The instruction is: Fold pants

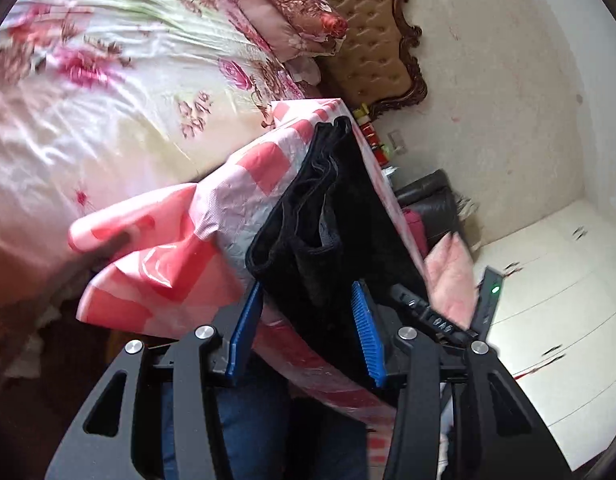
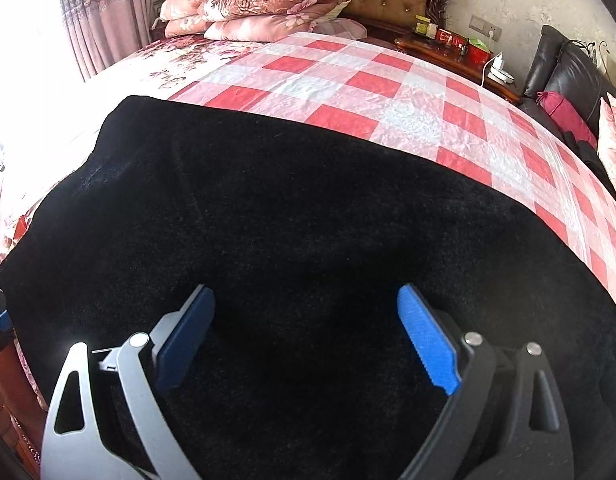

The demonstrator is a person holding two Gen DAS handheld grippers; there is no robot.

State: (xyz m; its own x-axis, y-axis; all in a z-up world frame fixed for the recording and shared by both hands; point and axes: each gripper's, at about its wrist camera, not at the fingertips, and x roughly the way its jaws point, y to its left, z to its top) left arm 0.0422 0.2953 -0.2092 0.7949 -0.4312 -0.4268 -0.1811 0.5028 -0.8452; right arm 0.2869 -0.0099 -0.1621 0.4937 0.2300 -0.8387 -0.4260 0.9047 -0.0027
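In the left wrist view, the left gripper (image 1: 308, 316) is seen with its blue pads spread wide, nothing clamped between them. The black pants (image 1: 331, 216) are draped on the checked cloth (image 1: 264, 160), running from centre toward 12 o'clock. A floral bedspread (image 1: 108, 92) fills 10 o'clock.

In the right wrist view, the right gripper (image 2: 308, 320) is likewise held wide above the pants (image 2: 276, 208), which cover the lower half. The checked cloth (image 2: 387, 96) lies toward 1 o'clock, pillows (image 2: 260, 8) at 12.
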